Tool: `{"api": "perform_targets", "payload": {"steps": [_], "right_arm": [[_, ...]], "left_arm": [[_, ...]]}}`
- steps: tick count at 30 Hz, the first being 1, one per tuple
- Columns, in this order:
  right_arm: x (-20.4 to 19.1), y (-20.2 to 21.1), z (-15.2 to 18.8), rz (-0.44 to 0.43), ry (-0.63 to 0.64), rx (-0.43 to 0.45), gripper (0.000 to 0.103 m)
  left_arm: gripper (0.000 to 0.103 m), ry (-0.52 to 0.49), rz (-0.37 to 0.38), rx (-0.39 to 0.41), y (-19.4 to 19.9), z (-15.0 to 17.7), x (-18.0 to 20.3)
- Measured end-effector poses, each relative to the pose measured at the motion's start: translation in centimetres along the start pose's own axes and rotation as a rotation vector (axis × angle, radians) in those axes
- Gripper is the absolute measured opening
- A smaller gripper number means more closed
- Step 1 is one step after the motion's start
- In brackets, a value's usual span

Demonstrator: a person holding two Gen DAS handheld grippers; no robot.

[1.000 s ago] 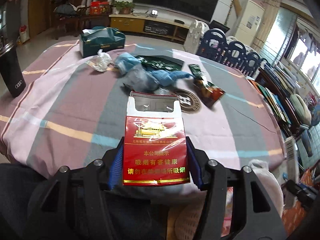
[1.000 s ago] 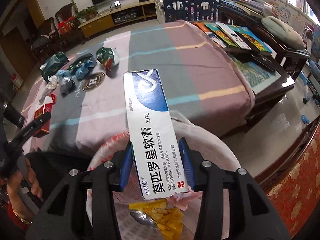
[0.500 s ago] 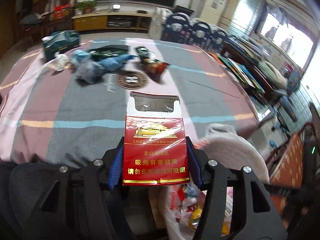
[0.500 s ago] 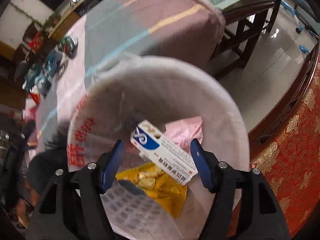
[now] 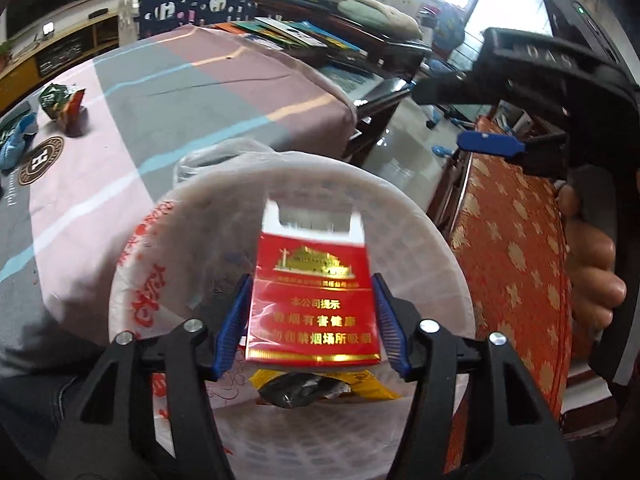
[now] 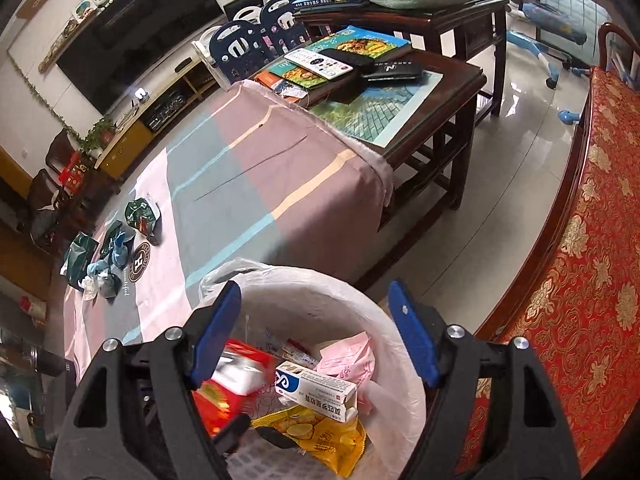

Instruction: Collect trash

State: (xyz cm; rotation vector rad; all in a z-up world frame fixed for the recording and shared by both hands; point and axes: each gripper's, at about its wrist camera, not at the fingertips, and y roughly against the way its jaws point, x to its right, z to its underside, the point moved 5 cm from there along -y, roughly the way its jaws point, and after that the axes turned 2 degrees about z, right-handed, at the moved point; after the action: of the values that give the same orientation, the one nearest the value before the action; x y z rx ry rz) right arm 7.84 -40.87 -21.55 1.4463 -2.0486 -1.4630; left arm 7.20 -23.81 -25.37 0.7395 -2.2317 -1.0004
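A white bin (image 5: pixel 420 216) lined with a plastic bag stands at the edge of the cloth-covered table (image 5: pixel 200 92). My left gripper (image 5: pixel 311 280) hangs over the bin. Its jaws are opening, and the red cigarette pack (image 5: pixel 312 300) is blurred between them with the pads clear of its sides. My right gripper (image 6: pixel 314 286) is above the bin rim (image 6: pixel 400 340), jaws opening with nothing between them. The ointment box (image 6: pixel 316 390) lies inside on a yellow snack bag (image 6: pixel 320 436), beside the red pack (image 6: pixel 232 372).
More wrappers and crumpled blue bits (image 6: pixel 116 248) lie on the far end of the table by a round coaster (image 5: pixel 40 156). A dark wooden table with books (image 6: pixel 400 92) adjoins it. A red patterned couch (image 6: pixel 592 240) runs along the right, across a strip of tiled floor.
The left gripper swung from over the table to above the bin and its jaws parted from the cigarette pack. The right gripper let the ointment box drop into the bin and opened wider.
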Motion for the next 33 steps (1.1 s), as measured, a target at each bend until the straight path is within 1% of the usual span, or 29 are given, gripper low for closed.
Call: {"api": "perform_targets", "payload": {"steps": [1,2,3,5,7,10,11,13,14,15,17,20,21,22,23,25,27,29,31,33], "right_arm": [[-0.1,0.0,0.1,-0.001,0.002,-0.003,0.075],[-0.2,0.1,0.3,-0.001,0.005,-0.004,0.075],[-0.4,0.0,0.5,-0.002,0.011,-0.009,0.075],[-0.9,-0.2,0.9,-0.009,0.021,-0.021,0.075],[-1.5,-0.5,1.2,-0.014,0.030,-0.028,0.075],[-2.2,-0.4,1.3,-0.012,0.055,-0.014,0.075],[-2.5,-0.2,1.2,-0.011,0.066,0.004,0.075],[-3.3,1.0,0.9,-0.011,0.089,0.086,0.075],[-3.9,1.6,0.7,-0.008,0.110,0.128,0.077],[-4.7,2.1,0.5,-0.002,0.146,0.171,0.085],[-6.6,2.6,0.3,0.012,0.215,0.233,0.095],[-9.8,2.1,0.2,0.025,0.287,0.282,0.096],[-10.9,1.7,0.2,0.016,0.299,0.288,0.096],[-12.0,1.2,0.3,-0.005,0.308,0.288,0.096],[-13.2,0.4,0.4,-0.035,0.316,0.274,0.096],[-15.9,-1.3,0.5,-0.093,0.334,0.232,0.096],[-18.8,-3.4,0.9,-0.150,0.361,0.170,0.096],[-21.8,-5.5,1.3,-0.189,0.389,0.112,0.096],[-25.1,-7.5,1.4,-0.217,0.430,0.088,0.096],[-28.2,-9.2,1.6,-0.229,0.481,0.068,0.096]], "left_arm": [[0.085,0.000,-0.006,0.004,0.1,0.0,0.0],[0.088,0.006,-0.017,0.017,0.5,0.0,-0.1],[0.091,0.023,-0.024,0.039,1.0,-0.1,-0.4],[0.091,0.063,-0.038,0.058,1.7,-0.6,-1.7],[0.091,0.123,-0.097,0.087,2.7,-1.1,-3.7],[0.091,0.235,-0.236,0.155,5.3,-1.8,-8.4],[0.091,0.273,-0.280,0.179,6.3,-1.9,-10.0],[0.092,0.368,-0.389,0.230,8.7,-1.9,-13.9],[0.093,0.414,-0.443,0.254,9.9,-1.9,-16.0],[0.094,0.455,-0.496,0.278,11.1,-1.7,-17.9],[0.095,0.526,-0.601,0.317,13.3,-1.0,-21.5],[0.095,0.644,-0.747,0.353,15.7,0.4,-26.5],[0.095,0.724,-0.752,0.356,16.3,1.3,-28.0],[0.095,0.794,-0.736,0.370,16.9,2.3,-28.9],[0.095,0.879,-0.737,0.412,17.7,3.5,-29.8],[0.095,0.999,-0.789,0.495,19.2,5.3,-30.6],[0.098,1.076,-0.834,0.579,20.6,6.7,-31.2],[0.099,1.103,-0.860,0.610,21.2,7.3,-31.1],[0.099,1.087,-0.828,0.627,21.2,7.3,-31.3],[0.099,1.071,-0.816,0.631,21.1,7.1,-31.0]]}}
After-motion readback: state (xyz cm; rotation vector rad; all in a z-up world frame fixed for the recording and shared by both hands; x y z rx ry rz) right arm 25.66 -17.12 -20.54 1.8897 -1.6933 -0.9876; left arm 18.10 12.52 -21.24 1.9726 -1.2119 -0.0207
